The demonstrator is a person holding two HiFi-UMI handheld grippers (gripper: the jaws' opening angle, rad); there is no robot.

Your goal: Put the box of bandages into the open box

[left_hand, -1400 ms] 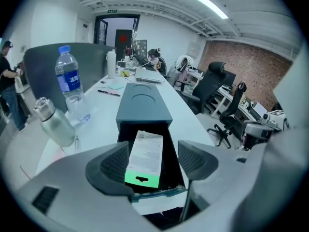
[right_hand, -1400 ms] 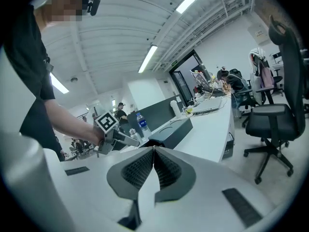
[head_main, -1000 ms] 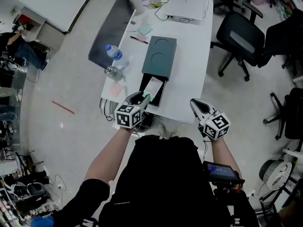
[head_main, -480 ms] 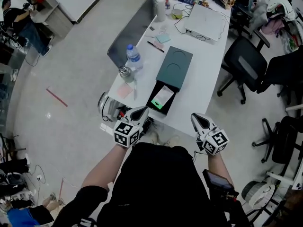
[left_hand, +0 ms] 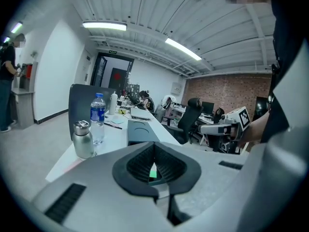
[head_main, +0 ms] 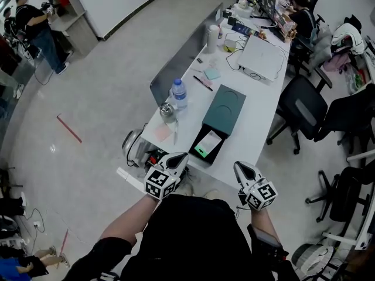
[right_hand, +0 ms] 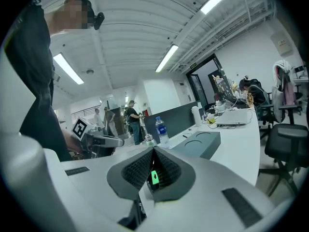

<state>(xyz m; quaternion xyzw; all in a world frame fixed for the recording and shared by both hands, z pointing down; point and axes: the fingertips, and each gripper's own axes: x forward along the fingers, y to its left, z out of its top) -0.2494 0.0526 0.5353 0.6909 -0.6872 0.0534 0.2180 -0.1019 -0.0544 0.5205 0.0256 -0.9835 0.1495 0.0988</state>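
Note:
The bandage box (head_main: pixel 207 144), white with a green end, lies inside the open black box (head_main: pixel 197 157) at the near end of the white table (head_main: pixel 252 116). A dark green lid (head_main: pixel 224 109) lies just beyond it. My left gripper (head_main: pixel 177 158) is shut and empty, held off the table's near edge, a little short of the open box. My right gripper (head_main: pixel 241 169) is shut and empty too, level with it on the right. In the left gripper view the jaws (left_hand: pixel 154 149) meet, with only a green sliver in the gap below. The right gripper view (right_hand: pixel 153 153) shows the same.
A water bottle (head_main: pixel 179 92), a steel flask (head_main: pixel 166 110) and a pink note (head_main: pixel 163 133) stand on the table's left side. A laptop (head_main: pixel 262 58) and clutter lie at the far end. Office chairs (head_main: pixel 304 107) stand to the right. People stand far left and at the far end.
Both grippers have drawn back from the table toward my body; the left one was right at the open box a second ago. The bandage box stays in the open box.

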